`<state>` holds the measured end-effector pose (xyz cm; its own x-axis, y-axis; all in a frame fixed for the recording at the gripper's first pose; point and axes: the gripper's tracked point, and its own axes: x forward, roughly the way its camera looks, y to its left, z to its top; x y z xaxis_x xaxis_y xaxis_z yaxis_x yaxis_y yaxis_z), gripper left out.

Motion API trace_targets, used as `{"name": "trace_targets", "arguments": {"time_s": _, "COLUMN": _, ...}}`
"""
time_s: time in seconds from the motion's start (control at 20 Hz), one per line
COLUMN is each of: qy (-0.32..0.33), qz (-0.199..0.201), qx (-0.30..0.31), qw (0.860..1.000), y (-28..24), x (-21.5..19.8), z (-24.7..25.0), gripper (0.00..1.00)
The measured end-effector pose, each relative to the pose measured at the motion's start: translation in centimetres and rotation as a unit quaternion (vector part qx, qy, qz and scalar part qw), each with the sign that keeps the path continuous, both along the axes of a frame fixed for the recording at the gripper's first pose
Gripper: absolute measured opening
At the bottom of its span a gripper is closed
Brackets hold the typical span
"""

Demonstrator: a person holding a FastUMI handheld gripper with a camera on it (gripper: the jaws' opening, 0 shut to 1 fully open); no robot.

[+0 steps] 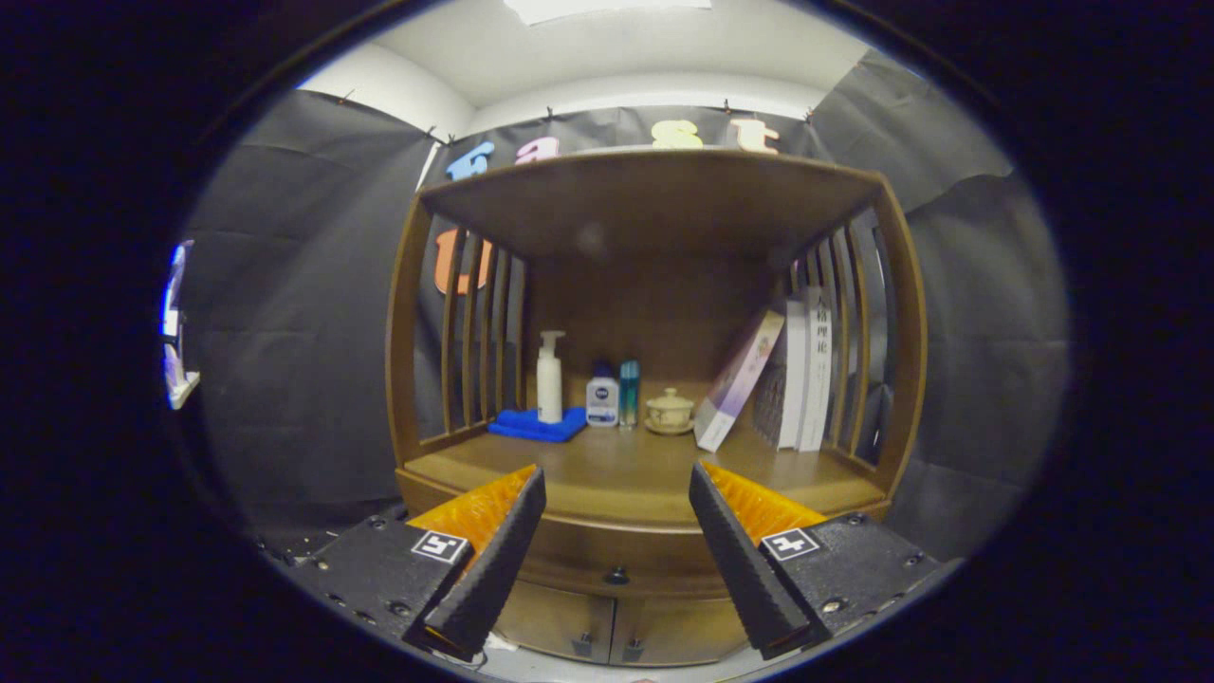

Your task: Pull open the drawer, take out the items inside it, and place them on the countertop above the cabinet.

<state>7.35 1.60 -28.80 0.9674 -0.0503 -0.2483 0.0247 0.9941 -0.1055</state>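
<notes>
Gripper view: my gripper [616, 522] hangs spread wide and empty before the closed drawer [616, 560], its knob [617, 575] between the fingers, surface [616, 474] bare just above.

White book [795, 375] spine print is too small to read; the spread fingers [493, 560] carry square markers [440, 546].

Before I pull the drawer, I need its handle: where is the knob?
In the gripper view the drawer knob sits between the open gripper fingers, below the countertop edge, above the two cabinet doors.
</notes>
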Motion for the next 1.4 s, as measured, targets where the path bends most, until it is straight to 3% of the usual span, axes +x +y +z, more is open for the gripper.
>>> {"name": "trace_targets", "arguments": {"time_s": 0.25, "qy": 0.053, "qz": -0.023, "qx": 0.004, "qw": 0.998, "y": -1.0, "x": 1.0, "z": -7.0, "gripper": 0.9}}
{"name": "trace_targets", "arguments": {"time_s": 0.5, "qy": 0.098, "qz": -0.042, "qx": 0.003, "qw": 0.994, "y": -2.3, "x": 2.2, "z": -12.3, "gripper": 0.7}}
{"name": "trace_targets", "arguments": {"time_s": 0.65, "qy": 0.115, "qz": -0.058, "qx": 0.0, "qw": 0.992, "y": -2.8, "x": 2.8, "z": -14.4, "gripper": 0.63}}
{"name": "trace_targets", "arguments": {"time_s": 0.85, "qy": 0.119, "qz": -0.072, "qx": -0.002, "qw": 0.99, "y": -3.0, "x": 3.2, "z": -15.3, "gripper": 0.54}}
{"name": "trace_targets", "arguments": {"time_s": 1.1, "qy": 0.113, "qz": -0.083, "qx": -0.017, "qw": 0.99, "y": -2.9, "x": 3.6, "z": -15.6, "gripper": 0.31}}
{"name": "trace_targets", "arguments": {"time_s": 1.4, "qy": 0.134, "qz": -0.087, "qx": 0.007, "qw": 0.987, "y": -2.8, "x": 3.4, "z": -15.8, "gripper": 0.22}}
